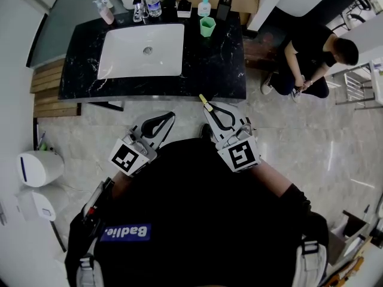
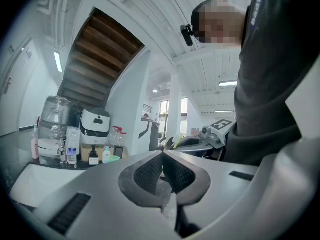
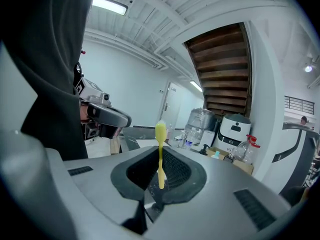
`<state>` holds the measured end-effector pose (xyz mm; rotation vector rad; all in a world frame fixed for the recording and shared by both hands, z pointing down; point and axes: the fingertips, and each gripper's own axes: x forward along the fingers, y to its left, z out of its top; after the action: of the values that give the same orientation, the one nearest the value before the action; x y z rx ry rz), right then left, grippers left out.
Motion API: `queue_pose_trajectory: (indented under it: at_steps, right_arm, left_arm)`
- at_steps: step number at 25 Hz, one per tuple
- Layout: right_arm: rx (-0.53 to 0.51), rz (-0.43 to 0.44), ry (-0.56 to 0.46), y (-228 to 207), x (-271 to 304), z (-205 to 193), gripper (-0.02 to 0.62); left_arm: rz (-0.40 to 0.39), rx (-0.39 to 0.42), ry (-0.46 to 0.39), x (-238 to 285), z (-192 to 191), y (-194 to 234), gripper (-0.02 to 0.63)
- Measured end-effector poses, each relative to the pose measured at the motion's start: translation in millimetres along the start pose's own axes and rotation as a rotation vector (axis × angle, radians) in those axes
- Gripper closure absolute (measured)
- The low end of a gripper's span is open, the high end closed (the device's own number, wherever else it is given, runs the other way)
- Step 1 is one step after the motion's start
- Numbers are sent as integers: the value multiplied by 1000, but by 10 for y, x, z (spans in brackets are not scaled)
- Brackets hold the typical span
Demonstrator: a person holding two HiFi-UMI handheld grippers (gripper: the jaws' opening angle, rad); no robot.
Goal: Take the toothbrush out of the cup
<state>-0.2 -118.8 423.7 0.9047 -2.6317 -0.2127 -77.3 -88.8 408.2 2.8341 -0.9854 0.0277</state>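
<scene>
My right gripper is shut on a yellow toothbrush, whose end sticks out past the jaw tips just off the counter's front edge. The green cup stands at the back of the black counter, right of the sink, far from both grippers. My left gripper is held close to my body, left of the right one, shut with nothing between its pads.
A white sink is set in the counter. Bottles and dispensers line the back edge. A person crouches on the floor at the right. A white bin stands at the left.
</scene>
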Motion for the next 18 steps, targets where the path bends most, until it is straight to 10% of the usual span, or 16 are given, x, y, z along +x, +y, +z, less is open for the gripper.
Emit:
queue_pose_trajectory:
  at_steps: [18]
  right_arm:
    - [24, 34, 9, 161, -51, 10, 565]
  left_arm:
    - [3, -14, -10, -58, -14, -11, 595]
